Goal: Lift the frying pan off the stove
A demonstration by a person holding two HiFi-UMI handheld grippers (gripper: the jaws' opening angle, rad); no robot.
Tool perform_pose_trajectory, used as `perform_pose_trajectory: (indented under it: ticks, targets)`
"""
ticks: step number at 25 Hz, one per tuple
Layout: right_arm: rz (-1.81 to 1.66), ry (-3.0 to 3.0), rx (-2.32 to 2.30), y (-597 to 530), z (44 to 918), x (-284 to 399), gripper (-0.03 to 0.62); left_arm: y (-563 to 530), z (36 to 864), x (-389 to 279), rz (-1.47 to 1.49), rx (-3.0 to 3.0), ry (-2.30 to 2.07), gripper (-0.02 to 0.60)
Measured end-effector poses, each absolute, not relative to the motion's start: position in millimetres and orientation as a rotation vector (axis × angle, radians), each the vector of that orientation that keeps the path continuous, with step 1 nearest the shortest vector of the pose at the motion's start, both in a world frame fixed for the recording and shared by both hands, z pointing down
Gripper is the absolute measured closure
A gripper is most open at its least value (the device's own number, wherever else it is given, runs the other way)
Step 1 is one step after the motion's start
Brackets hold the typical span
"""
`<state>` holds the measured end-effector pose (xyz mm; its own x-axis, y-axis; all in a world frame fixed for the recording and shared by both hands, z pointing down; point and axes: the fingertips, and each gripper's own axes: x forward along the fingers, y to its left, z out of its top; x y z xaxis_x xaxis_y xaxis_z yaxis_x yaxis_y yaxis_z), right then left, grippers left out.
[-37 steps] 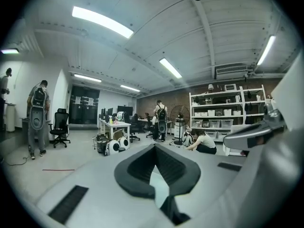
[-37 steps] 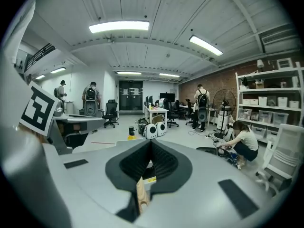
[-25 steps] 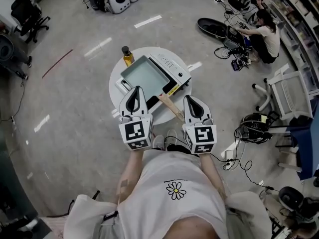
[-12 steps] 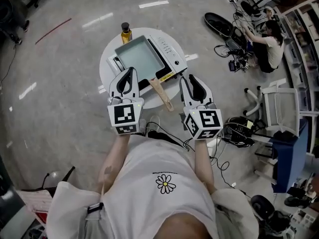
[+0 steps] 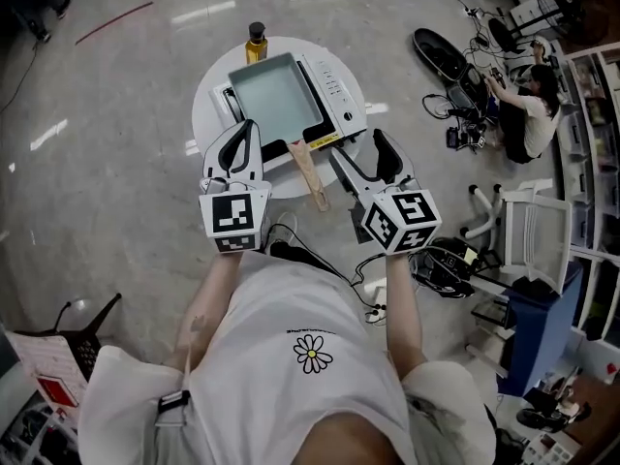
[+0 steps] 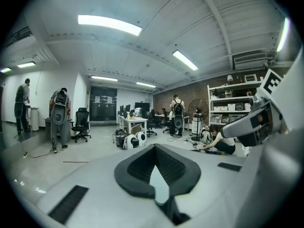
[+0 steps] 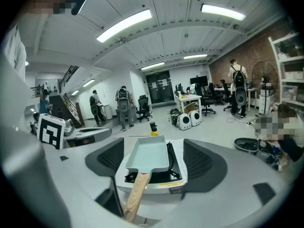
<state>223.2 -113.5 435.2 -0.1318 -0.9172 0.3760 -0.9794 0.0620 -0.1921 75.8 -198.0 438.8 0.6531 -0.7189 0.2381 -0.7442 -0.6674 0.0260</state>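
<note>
Pan [image 5: 274, 100]: rectangular, pale blue-grey, empty, seated flat on the stove [image 5: 336, 100]. Not lifted. Wooden handle [image 5: 308, 172] sticks out over the stove's near edge, toward the person.

Stove: white, on a round white surface [image 5: 205, 114]. Bottle [image 5: 256, 42] with a dark cap stands at the far edge, just beyond the pan.

Right tool [image 5: 356, 145]: near side of the stove, just right of the handle. Jaws released and wide, having just been opening. Its own view shows pan and handle in the gap between them; pads press on nothing.

Left tool [image 5: 247, 132]: just left of the handle, at the surface's near-left edge. Jaws clenched together, nothing between them.

Handle lies between the two tools, touched by neither.
</note>
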Motion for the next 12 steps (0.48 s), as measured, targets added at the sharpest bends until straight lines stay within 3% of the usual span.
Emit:
perform_pose_trajectory:
  ticks: [3,12]
  targets:
    - [0.767,-2.274,1.893,-118,442,219,0.192,-198,441,72,0.323,2.733,-1.244,0.583]
    - [1.353,-2.415,1.512,-121,493,206,0.192,-196,451,58,0.350,2.679,-1.303,0.583]
